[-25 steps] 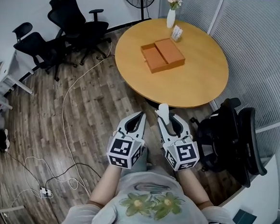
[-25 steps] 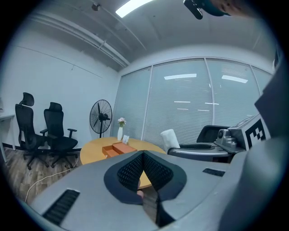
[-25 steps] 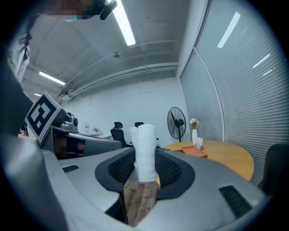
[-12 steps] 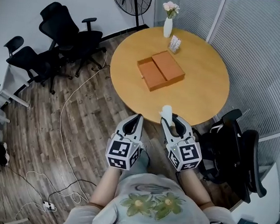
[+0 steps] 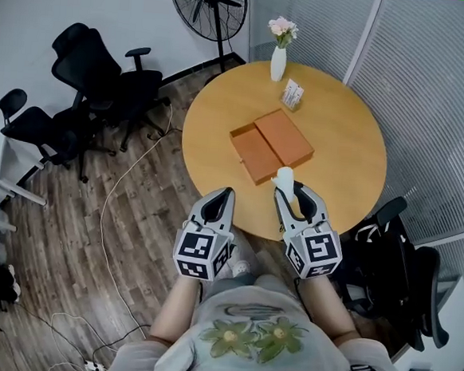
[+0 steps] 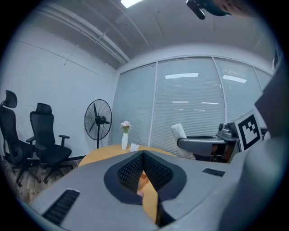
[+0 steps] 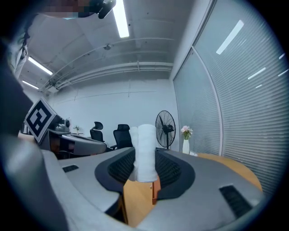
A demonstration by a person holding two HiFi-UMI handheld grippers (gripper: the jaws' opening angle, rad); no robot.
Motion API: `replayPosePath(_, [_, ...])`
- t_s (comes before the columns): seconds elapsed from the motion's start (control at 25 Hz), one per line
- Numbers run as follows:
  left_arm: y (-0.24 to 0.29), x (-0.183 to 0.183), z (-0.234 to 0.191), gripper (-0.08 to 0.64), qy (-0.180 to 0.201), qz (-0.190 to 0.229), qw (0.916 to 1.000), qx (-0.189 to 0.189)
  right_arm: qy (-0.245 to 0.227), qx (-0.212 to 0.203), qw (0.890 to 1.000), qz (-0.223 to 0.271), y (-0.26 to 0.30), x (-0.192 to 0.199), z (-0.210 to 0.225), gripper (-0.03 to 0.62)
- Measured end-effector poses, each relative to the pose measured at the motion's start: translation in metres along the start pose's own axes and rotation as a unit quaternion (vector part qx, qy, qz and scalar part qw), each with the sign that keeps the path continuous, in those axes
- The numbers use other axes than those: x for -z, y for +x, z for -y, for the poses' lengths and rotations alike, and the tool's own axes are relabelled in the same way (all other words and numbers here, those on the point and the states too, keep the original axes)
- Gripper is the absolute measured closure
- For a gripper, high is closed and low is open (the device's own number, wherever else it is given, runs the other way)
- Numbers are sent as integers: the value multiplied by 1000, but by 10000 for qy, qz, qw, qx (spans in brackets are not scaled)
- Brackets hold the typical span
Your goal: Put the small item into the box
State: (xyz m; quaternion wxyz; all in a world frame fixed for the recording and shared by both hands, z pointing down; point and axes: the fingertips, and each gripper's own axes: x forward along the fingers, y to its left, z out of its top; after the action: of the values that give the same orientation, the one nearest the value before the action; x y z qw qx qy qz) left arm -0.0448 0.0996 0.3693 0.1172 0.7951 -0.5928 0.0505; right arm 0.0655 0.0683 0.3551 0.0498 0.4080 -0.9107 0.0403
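Small white rolled cylinder (image 5: 284, 177) clamped upright in the right gripper (image 5: 289, 188); it hangs over the round wooden table (image 5: 339, 141), at five o'clock of the open orange box (image 5: 269, 144); left gripper (image 5: 228, 193) closed, empty; plank floor (image 5: 135, 197), black office chairs (image 5: 97, 74) at ten o'clock; only the head view shows the box whole.

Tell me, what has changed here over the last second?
The person walked up to the round wooden table, and both grippers came forward to its near edge. The right gripper carried the small white roll almost to the open orange box. Unchanged: its fingers stay clamped on the roll, the left gripper stays shut and empty, and the box has not moved on the table.
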Motion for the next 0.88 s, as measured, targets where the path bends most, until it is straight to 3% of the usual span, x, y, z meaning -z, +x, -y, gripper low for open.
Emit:
replayPosePath(0.52, [47, -2, -45, 558, -112, -66, 9998, 172, -187, 226, 9996, -14, 62, -13, 22, 446])
replayPosePath(0.88, [94, -17, -60, 558, -37, -45, 9996, 277, -316, 157, 9994, -15, 105, -22, 46, 445])
